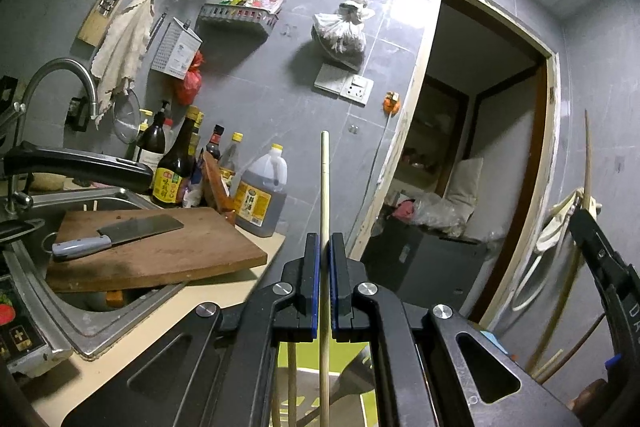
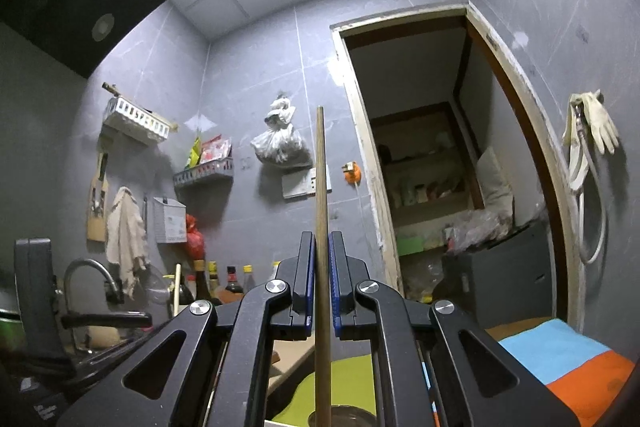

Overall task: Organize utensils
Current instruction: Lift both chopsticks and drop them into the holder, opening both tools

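Two clamped chopsticks [image 1: 324, 187] [image 2: 320, 187] (both upright)

white plus sign — black panel [image 1: 18, 337]

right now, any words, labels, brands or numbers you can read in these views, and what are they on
"+": white sign on the dark panel at the left edge.
"DA": partial raised letters on the right gripper, cut off by the frame.
Yellow label on the big oil jug: Chinese characters, too blurred to read.
Label on the dark sauce bottle: too blurred.
White box on the wall: print too small.
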Demonstrator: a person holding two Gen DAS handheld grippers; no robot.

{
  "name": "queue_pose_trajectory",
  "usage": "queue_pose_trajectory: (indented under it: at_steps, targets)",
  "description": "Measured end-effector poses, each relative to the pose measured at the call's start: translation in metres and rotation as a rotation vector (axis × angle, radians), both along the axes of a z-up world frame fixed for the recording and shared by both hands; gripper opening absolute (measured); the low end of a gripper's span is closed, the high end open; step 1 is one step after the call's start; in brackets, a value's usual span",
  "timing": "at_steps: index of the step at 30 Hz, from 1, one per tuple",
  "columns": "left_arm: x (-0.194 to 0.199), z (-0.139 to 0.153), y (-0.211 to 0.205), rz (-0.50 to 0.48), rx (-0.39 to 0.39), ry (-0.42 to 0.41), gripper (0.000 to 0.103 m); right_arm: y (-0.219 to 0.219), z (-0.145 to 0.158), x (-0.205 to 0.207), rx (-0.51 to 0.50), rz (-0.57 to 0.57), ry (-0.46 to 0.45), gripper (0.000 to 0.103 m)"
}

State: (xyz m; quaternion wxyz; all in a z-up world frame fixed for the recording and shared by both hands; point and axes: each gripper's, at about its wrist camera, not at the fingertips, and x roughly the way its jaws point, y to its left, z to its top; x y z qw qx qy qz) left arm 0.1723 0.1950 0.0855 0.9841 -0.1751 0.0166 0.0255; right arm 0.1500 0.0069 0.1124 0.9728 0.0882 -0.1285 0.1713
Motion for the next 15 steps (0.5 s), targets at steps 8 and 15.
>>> queue_pose_trajectory:
  at_steps: [8, 15]
  targets:
    - [0.0004, -0.0054, -0.0072, -0.014, 0.023, 0.015, 0.002, 0.0092, -0.0038, -0.0016, -0.034, -0.012, -0.005, 0.005]
    - [0.0019, -0.0093, -0.0062, -0.053, 0.017, 0.034, 0.003, 0.0109, -0.0047, 0.0002, -0.044, -0.009, 0.015, 0.005]
